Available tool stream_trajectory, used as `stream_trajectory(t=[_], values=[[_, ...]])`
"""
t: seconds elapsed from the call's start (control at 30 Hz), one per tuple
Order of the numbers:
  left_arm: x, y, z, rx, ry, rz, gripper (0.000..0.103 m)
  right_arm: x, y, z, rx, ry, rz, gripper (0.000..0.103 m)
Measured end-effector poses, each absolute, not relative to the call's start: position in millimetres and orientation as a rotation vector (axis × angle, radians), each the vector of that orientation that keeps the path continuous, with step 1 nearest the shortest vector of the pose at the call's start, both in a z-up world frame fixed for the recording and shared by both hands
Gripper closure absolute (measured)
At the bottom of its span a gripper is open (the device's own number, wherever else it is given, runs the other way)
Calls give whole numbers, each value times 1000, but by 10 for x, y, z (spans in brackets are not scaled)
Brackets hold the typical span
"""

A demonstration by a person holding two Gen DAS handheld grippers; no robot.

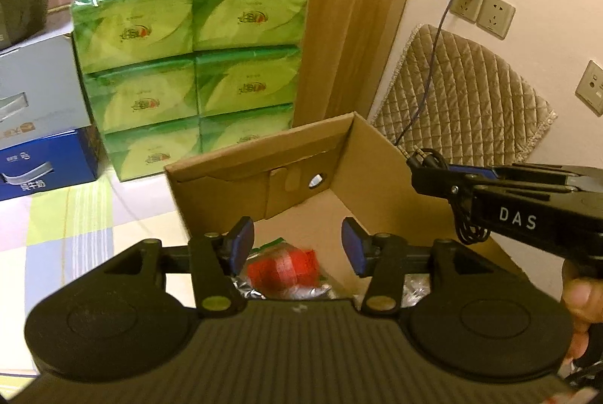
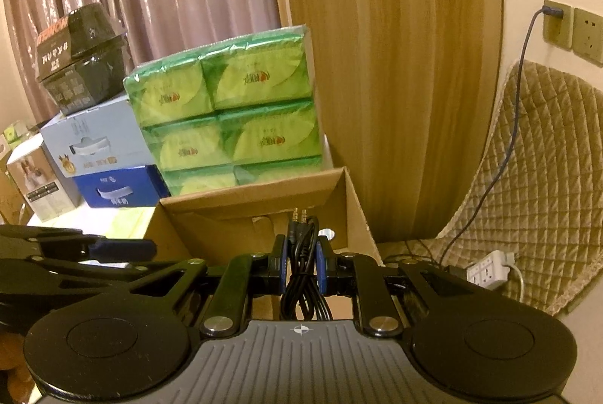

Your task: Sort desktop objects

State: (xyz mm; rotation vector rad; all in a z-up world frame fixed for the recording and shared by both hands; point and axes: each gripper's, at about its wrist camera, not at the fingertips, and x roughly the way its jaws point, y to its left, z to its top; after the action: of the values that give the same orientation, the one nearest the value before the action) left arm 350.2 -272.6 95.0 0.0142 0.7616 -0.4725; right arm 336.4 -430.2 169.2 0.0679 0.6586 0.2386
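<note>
Coiled cable held over the box, loops hanging loose.

The right gripper (image 2: 301, 266) has its fingers clenched on a bundled black cable (image 2: 303, 276) above the cardboard box (image 1: 377, 155). If released too near the wall, dangling loops could snag the rim or spill outside. The left gripper (image 1: 297, 245) hovers with fingers spread and empty over what seems a red packet (image 1: 282, 268), crowding the drop. Green tissue packs (image 2: 233, 117) stand behind on the surface (image 1: 75, 215).
</note>
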Motion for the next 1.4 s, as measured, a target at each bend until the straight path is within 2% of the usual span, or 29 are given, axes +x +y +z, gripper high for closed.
stream_trajectory(t=[0.23, 0.67, 0.7, 0.73, 0.8, 0.97, 1.0, 1.2, 1.3, 1.4], values=[[3449, -2607, 978, 22, 739, -456, 45, 3388, -4252, 1690, 62, 662, 248, 91], [3349, -2440, 1022, 4, 721, -446, 37, 3604, -4130, 1693, 86, 683, 263, 89], [3343, -2435, 1019, 6, 722, -446, 36, 3616, -4125, 1693, 87, 681, 262, 81], [3333, -2427, 1013, 10, 723, -444, 34, 3624, -4127, 1698, 89, 678, 255, 68], [3315, -2411, 1004, 15, 725, -444, 30, 3611, -4145, 1715, 102, 666, 248, 57], [3237, -2363, 1017, 17, 713, -431, 22, 3512, -4192, 1754, 107, 654, 242, 49], [3217, -2352, 1026, 15, 709, -427, 18, 3489, -4201, 1761, 108, 653, 240, 47], [2977, -2310, 1120, 29, 662, -399, 2, 3215, -4257, 1852, 105, 645, 244, 28], [2792, -2282, 1193, 20, 655, -368, 1, 2996, -4295, 1910, 95, 645, 244, 17], [2588, -2279, 1268, 14, 665, -351, 1, 2737, -4351, 1988, 88, 647, 233, 12]])
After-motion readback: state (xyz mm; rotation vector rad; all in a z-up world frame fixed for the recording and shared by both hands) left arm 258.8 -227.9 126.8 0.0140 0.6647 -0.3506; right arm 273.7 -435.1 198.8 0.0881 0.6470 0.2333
